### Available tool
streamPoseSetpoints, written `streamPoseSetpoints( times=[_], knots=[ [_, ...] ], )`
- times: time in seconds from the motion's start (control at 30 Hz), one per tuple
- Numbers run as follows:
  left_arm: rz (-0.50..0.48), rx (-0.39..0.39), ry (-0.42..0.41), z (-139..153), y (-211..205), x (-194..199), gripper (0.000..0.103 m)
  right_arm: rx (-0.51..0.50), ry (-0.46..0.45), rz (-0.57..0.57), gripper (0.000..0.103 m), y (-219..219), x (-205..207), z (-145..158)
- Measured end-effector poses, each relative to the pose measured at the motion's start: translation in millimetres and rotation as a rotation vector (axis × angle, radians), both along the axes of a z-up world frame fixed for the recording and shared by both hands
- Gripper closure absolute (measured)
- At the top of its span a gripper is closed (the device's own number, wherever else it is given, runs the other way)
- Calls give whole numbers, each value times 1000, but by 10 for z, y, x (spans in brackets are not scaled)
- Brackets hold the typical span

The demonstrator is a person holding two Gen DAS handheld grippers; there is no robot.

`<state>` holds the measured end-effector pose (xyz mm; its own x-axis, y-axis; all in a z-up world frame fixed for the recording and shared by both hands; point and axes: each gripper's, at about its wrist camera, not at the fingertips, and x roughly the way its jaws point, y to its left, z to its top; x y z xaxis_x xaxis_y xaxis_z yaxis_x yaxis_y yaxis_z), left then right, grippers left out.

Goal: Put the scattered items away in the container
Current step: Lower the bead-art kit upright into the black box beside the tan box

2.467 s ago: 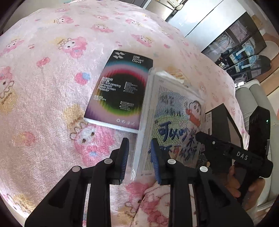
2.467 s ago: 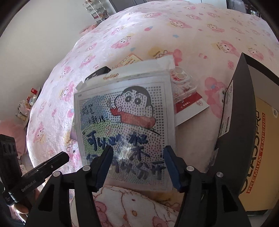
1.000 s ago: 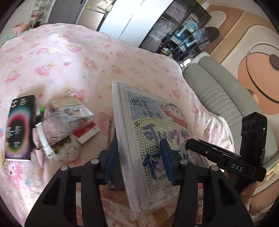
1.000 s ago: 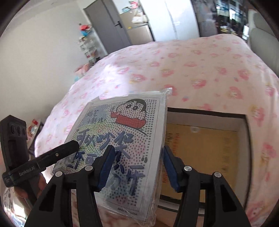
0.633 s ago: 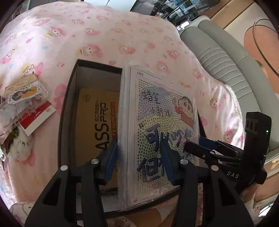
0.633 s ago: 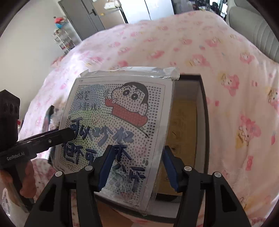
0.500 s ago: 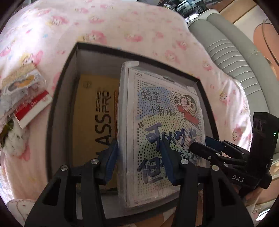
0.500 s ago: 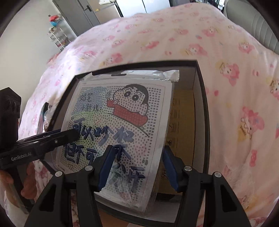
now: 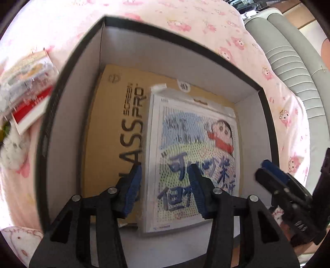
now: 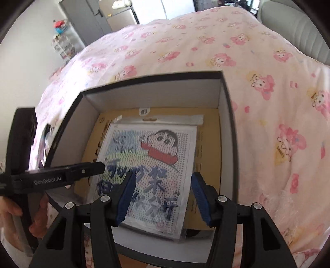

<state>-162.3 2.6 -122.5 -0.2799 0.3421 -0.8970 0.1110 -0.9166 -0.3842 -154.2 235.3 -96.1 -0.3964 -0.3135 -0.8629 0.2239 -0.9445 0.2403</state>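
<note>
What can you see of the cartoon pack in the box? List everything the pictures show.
The cartoon pack is a flat rectangle in a clear plastic sleeve with a hang tab at its far end. Its dotted print shows a cartoon boy in a red top above large blue characters. It lies face up inside the black box, on a brown carton lettered SCREEN PRO. Both grippers hover over its near end, jaws apart; no pad visibly presses it.

Bright daylight washes out the bedspread [image 9: 206, 18] (left view blurred), with fisheye bending at edges.
</note>
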Motion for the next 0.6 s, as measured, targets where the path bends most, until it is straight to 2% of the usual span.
streamPoseSetpoints(
  times=[0.1,0.23,0.33,0.53,0.6],
  knots=[
    [19,-38,6,50,37,-28,55,-25,28,-7,51,49,51,108],
    [24,-42,-43,-5,-14,-55,55,-59,-19,63,52,-100,71,33],
    [8,-80,-41,63,66,-42,55,-52,-51,93,52,-227,63,-49],
    [-52,45,-87,100,181,-32,54,-14,-154,88,51,-295,53,-239],
    [-56,60,-87,140,214,-23,48,-5,-158,91,52,-318,61,-260]
  ],
)
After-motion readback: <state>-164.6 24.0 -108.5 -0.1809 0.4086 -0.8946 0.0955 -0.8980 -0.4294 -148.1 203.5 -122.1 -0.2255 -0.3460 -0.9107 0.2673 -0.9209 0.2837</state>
